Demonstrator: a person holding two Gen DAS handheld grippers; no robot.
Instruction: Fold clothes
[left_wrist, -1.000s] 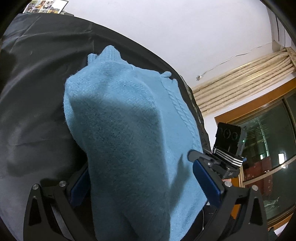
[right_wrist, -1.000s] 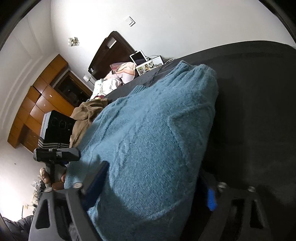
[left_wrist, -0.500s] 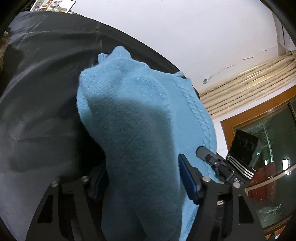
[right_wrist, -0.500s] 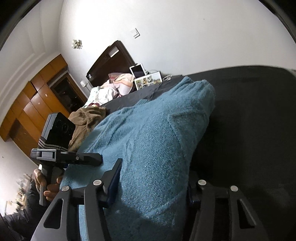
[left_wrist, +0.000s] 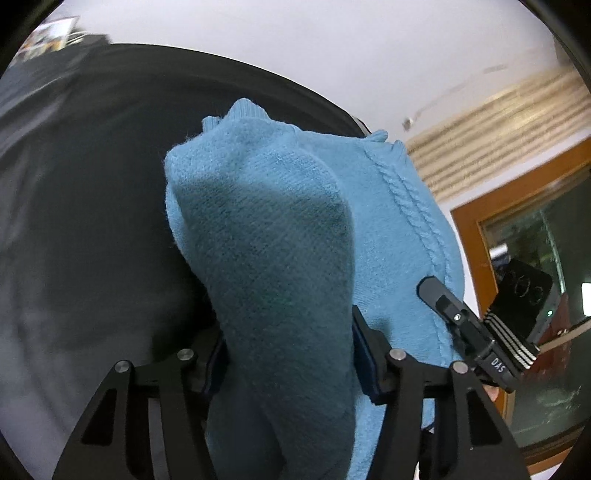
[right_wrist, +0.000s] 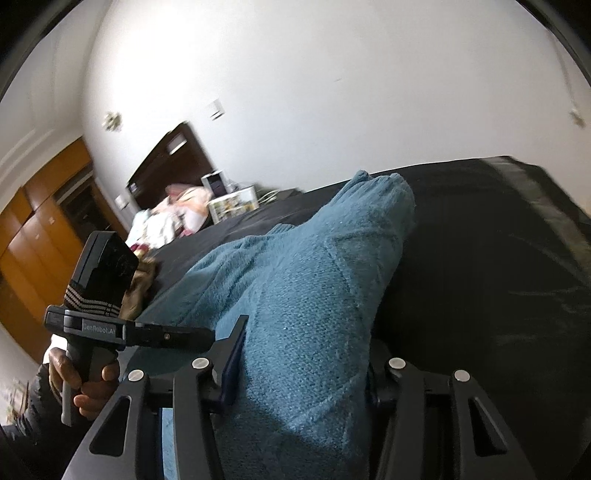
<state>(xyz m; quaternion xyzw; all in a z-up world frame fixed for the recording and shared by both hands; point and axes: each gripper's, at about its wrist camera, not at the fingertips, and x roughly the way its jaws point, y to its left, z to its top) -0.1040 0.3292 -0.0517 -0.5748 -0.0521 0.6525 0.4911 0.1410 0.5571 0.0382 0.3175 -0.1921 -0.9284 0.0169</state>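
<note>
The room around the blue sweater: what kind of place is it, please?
Most likely a home bedroom. The sweater lies on a dark bed cover, a dark headboard stands against the wall, and wooden wardrobes fill the left side.

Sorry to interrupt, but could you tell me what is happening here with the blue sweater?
A person is folding a blue knitted sweater over a black cloth-covered surface, holding a two-finger gripper in each hand. The left gripper and the right gripper are each shut on a bunched part of the sweater, side by side, lifting that end while its far end rests on the cloth.
</note>
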